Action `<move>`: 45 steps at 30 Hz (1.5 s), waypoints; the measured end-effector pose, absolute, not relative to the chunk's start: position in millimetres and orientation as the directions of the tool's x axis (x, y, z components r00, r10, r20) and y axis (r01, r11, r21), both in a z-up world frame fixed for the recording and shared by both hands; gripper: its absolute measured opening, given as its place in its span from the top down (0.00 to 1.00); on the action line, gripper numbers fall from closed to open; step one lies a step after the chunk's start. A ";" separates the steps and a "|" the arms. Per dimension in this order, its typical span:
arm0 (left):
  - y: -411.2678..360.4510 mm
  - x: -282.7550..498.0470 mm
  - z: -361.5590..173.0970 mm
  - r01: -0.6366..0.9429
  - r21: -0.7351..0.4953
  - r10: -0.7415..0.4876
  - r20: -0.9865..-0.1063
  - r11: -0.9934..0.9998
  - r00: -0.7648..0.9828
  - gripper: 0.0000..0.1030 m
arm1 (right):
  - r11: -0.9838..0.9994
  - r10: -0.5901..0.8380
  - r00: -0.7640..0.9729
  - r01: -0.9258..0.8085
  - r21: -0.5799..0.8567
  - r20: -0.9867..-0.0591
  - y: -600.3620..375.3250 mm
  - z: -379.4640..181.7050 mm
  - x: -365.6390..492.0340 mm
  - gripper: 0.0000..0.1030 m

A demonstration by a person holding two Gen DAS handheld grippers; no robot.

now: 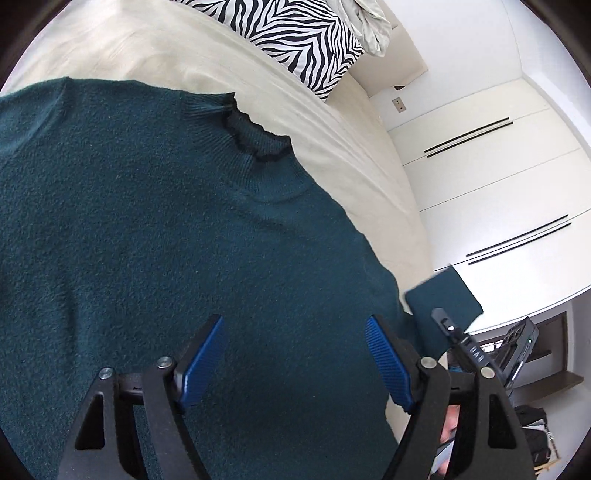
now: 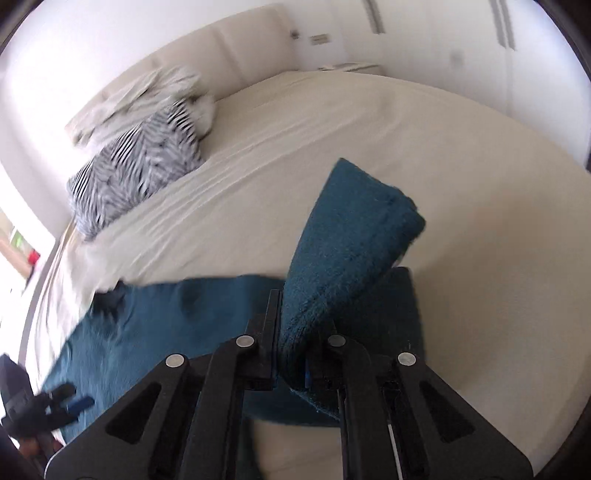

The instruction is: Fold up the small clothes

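Note:
A dark teal knit sweater [image 1: 166,229] lies flat on the cream bed [image 1: 332,129], its ribbed collar [image 1: 255,136] toward the pillow. My left gripper [image 1: 295,328] hovers over the sweater's body, open, with its blue pads [image 1: 388,365] apart and only fabric below. My right gripper [image 2: 293,317] is shut on the sweater's sleeve [image 2: 354,236], which rises from the jaws with its cuff end lifted off the bed. In the left wrist view the same sleeve [image 1: 443,295] shows at the right with the right gripper [image 1: 448,328] below it. The right wrist view is blurred.
A zebra-striped pillow [image 1: 303,40] and a crumpled pale cloth [image 1: 373,26] lie near the upholstered headboard [image 2: 221,48]. White wardrobe doors with dark handles [image 1: 469,136] stand beside the bed. The bare bedsheet [image 2: 480,221] stretches to the right of the sweater.

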State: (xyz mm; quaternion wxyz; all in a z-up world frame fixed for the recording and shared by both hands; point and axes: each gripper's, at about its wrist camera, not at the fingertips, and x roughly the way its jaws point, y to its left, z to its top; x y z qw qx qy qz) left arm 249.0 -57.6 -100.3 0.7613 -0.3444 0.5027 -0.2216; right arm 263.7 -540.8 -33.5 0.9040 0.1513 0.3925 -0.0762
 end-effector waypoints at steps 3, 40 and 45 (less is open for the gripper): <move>-50.9 252.0 -109.2 -0.039 -0.794 -0.729 -0.575 0.607 0.371 0.23 | 0.994 0.047 0.640 0.046 0.099 -0.767 -444.2 -49.9 291.7 0.93; -49.4 275.7 -91.3 0.038 -0.730 -0.690 -0.627 0.683 0.361 0.92 | 0.403 0.490 0.780 0.192 0.895 -0.388 -483.0 -144.0 139.6 0.31; -9.9 280.5 -73.6 0.018 -0.742 -0.664 -0.589 0.670 0.461 0.92 | 0.258 0.513 0.785 0.243 0.935 -0.346 -499.2 -155.0 140.7 0.30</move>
